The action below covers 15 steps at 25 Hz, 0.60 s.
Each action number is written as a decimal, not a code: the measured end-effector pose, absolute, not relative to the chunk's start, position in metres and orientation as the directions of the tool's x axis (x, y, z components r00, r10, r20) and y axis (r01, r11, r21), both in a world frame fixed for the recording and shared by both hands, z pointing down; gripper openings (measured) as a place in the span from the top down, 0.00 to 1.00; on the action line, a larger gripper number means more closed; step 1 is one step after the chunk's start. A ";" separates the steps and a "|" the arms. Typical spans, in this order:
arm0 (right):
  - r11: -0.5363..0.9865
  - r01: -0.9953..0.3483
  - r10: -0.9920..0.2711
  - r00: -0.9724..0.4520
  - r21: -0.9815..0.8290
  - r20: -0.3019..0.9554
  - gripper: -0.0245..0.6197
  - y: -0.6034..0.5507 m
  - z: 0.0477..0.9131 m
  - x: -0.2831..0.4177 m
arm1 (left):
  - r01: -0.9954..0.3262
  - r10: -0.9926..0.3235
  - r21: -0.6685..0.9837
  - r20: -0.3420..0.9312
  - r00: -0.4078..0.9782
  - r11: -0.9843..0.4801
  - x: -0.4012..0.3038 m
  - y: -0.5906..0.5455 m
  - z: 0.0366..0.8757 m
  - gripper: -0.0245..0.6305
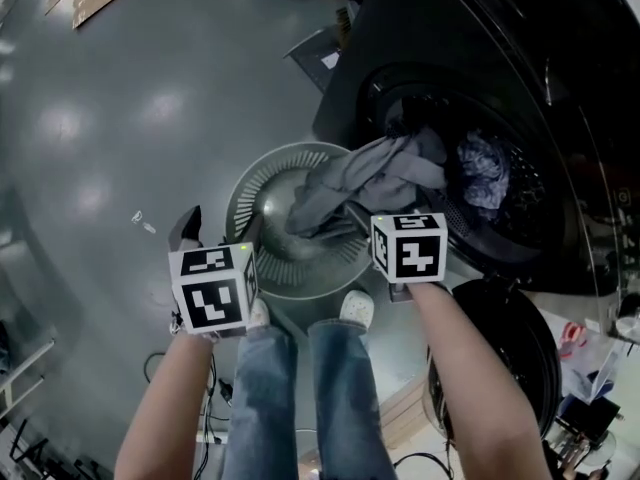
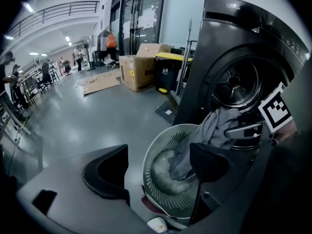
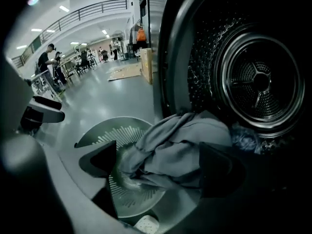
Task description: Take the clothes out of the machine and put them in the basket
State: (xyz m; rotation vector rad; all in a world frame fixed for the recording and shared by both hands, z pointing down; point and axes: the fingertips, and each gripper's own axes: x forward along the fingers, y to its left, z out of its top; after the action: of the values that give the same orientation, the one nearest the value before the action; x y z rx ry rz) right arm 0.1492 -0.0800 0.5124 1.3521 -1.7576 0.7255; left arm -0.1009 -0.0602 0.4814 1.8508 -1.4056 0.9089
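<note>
Soft, matt grey cloth garment [image 1: 385, 168]; slotted plastic basket [image 1: 245, 183]; glossy dark machine [image 1: 450, 28]; smooth, shiny floor [image 1: 100, 118].

**A large workshop hall**

A wide, glossy grey floor [image 2: 97, 116] is seen, lit by ceiling strip lights [image 2: 68, 39], and a railed gallery [image 2: 63, 9] runs above it. Cardboard boxes [image 2: 141, 72], flattened cardboard [image 2: 100, 82] and a yellow-lidded bin [image 2: 168, 72] are set near tall glazed doors [image 2: 139, 18]. People [image 2: 78, 58] are seen standing far off along the hall. A machine [image 2: 234, 48] is stood out on the open floor.
</note>
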 end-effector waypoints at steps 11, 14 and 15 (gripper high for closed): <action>0.261 -0.941 -0.484 0.063 0.213 0.873 0.17 -0.132 0.523 0.244 | -0.977 -0.524 0.070 0.835 0.168 -0.202 -0.090 -0.074 0.495 0.36; 0.301 -0.934 -0.388 0.065 0.193 0.919 0.16 -0.132 0.543 0.249 | -0.977 -0.525 0.073 0.834 0.169 -0.198 -0.083 -0.080 0.498 0.36; 0.320 -0.931 -0.348 0.058 0.177 0.936 0.16 -0.129 0.551 0.249 | -0.977 -0.525 0.072 0.834 0.170 -0.201 -0.082 -0.082 0.500 0.36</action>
State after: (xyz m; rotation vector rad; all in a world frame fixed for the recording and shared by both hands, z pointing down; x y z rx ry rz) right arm 0.2488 -0.1289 0.5509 1.2254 -1.5017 0.6756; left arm -0.0816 -0.0825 0.4999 1.8160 -1.4220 0.9131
